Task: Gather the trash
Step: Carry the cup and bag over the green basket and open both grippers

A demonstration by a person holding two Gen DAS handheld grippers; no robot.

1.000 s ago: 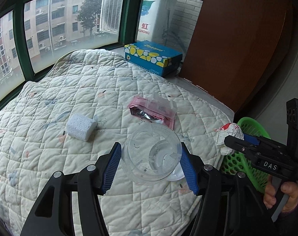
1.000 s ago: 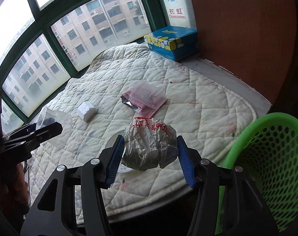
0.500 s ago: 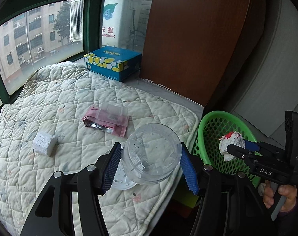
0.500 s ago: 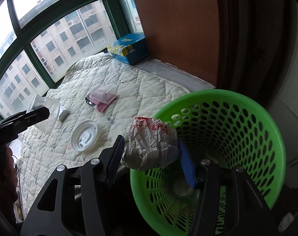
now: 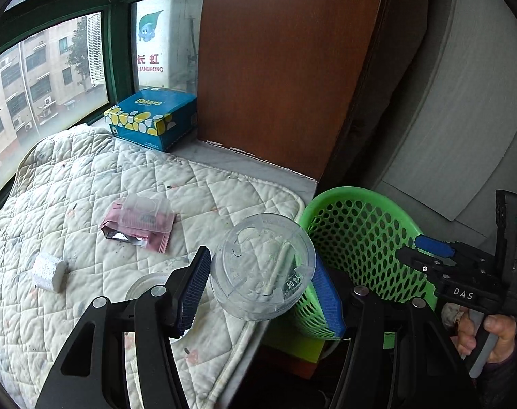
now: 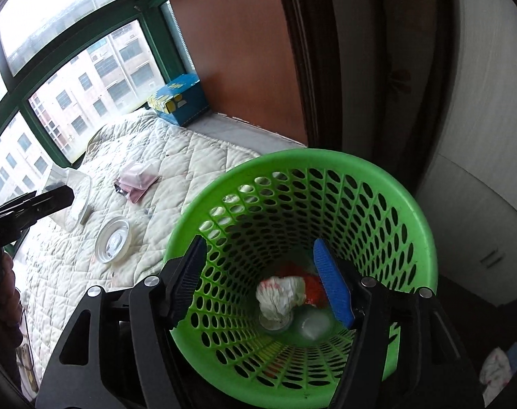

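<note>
My left gripper (image 5: 261,283) is shut on a clear plastic cup (image 5: 263,266), held at the quilt's edge beside the green mesh basket (image 5: 364,211). My right gripper (image 6: 261,276) is open and empty over the basket's mouth (image 6: 411,211). The crumpled white and red wrapper (image 6: 282,293) lies at the basket's bottom. The right gripper (image 5: 425,252) also shows in the left wrist view, over the basket. A pink packet under a clear box (image 5: 139,221), a white foam block (image 5: 48,271) and a clear lid (image 6: 113,238) lie on the quilt (image 5: 71,184).
A blue tissue box (image 5: 152,116) stands at the back by the window. A brown wooden panel (image 5: 275,61) rises behind the basket. A crumpled cloth (image 6: 497,364) lies on the floor at right.
My right gripper moved over the basket and opened; the wrapper dropped to the bottom. My left gripper carried the cup right, to the quilt's edge by the basket.
</note>
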